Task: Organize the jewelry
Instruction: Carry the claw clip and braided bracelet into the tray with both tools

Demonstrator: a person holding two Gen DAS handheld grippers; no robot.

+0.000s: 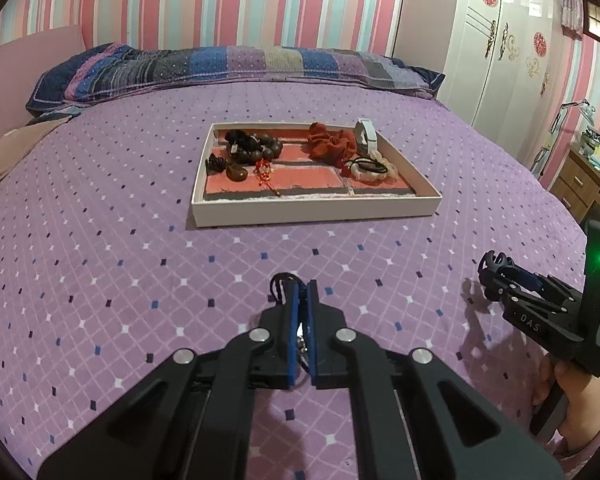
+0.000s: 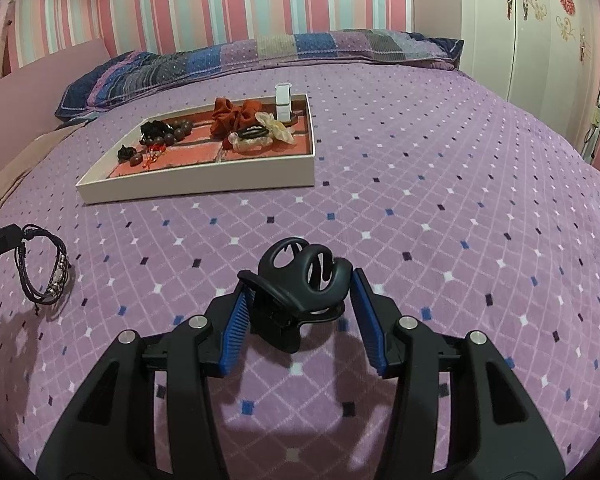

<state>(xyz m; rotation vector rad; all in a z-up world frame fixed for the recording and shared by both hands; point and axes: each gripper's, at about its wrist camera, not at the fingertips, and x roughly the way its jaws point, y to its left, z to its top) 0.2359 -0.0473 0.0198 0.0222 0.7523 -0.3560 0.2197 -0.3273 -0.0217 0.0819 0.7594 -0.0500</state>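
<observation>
A white tray [image 1: 316,210] with a red lining sits on the purple bed and holds dark wooden beads [image 1: 256,145], a red scrunchie [image 1: 330,142], a white bangle [image 1: 367,134] and hair ties. My left gripper [image 1: 302,286] is shut on a black cord bracelet [image 2: 46,270], held above the bedspread in front of the tray. My right gripper [image 2: 300,284] is shut on a black hair claw clip [image 2: 300,280], also above the bedspread; it shows at the right in the left wrist view [image 1: 496,268]. The tray also shows in the right wrist view [image 2: 196,188].
A striped pillow [image 1: 228,66] lies along the far edge of the bed. A white wardrobe [image 1: 496,40] stands at the right, with a wooden desk [image 1: 580,184] beside the bed's right edge.
</observation>
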